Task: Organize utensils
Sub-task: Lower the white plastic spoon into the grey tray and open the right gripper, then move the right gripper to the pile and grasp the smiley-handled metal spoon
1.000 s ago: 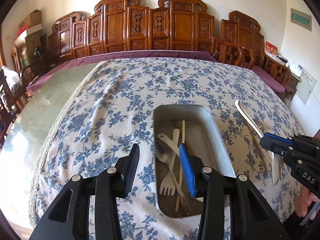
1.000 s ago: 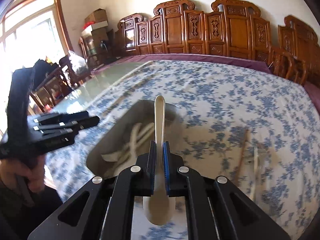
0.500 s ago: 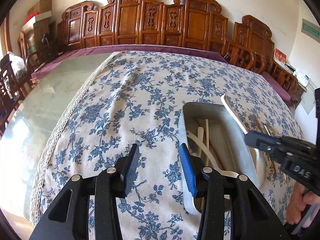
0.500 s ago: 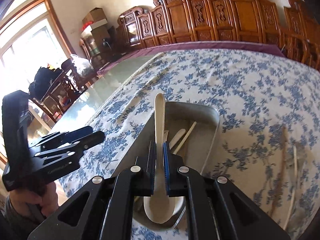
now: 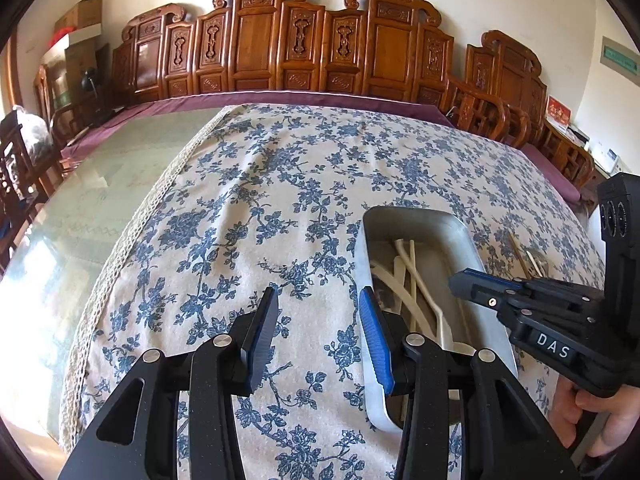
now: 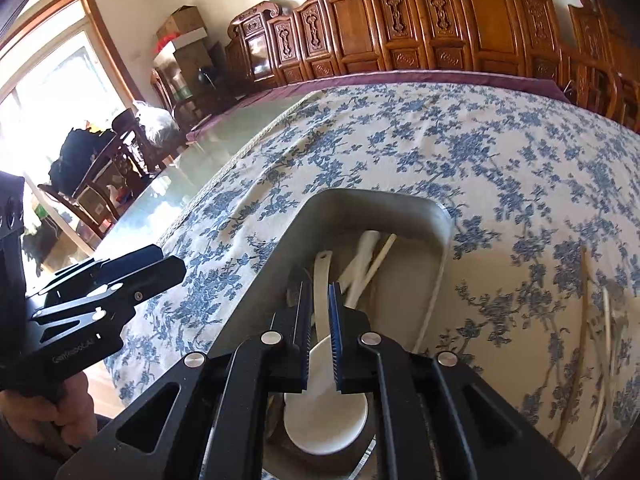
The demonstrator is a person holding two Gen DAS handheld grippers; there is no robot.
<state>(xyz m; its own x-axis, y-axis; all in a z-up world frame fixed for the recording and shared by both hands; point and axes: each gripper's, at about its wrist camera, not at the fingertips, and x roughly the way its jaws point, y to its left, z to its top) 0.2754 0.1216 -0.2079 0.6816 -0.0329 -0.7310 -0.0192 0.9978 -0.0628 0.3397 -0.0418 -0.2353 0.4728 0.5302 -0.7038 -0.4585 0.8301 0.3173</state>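
A metal tray (image 5: 460,226) (image 6: 280,256) on the flowered cloth holds several white utensils and chopsticks (image 5: 416,276). My right gripper (image 6: 320,292) (image 5: 460,280) hangs low over the tray's near end. Its jaws are opening, with a white spoon (image 6: 326,408) between them. The handle runs up between the pads and looks loose; the bowl sits below, inside the tray. My left gripper (image 5: 318,294) (image 6: 172,264) stands open and empty over the cloth, just left of the tray.
Loose chopsticks and a pale utensil (image 6: 588,308) (image 5: 520,256) lie on the cloth right of the tray. A bare glass tabletop (image 5: 100,208) lies beyond the cloth's left edge. Carved wooden chairs (image 5: 304,40) line the far side. A hand holds each gripper.
My right gripper carried the spoon left over the tray and lowered it; the spoon's handle now tilts lower between the pads. My left gripper shifted left, off the tray and over the cloth.
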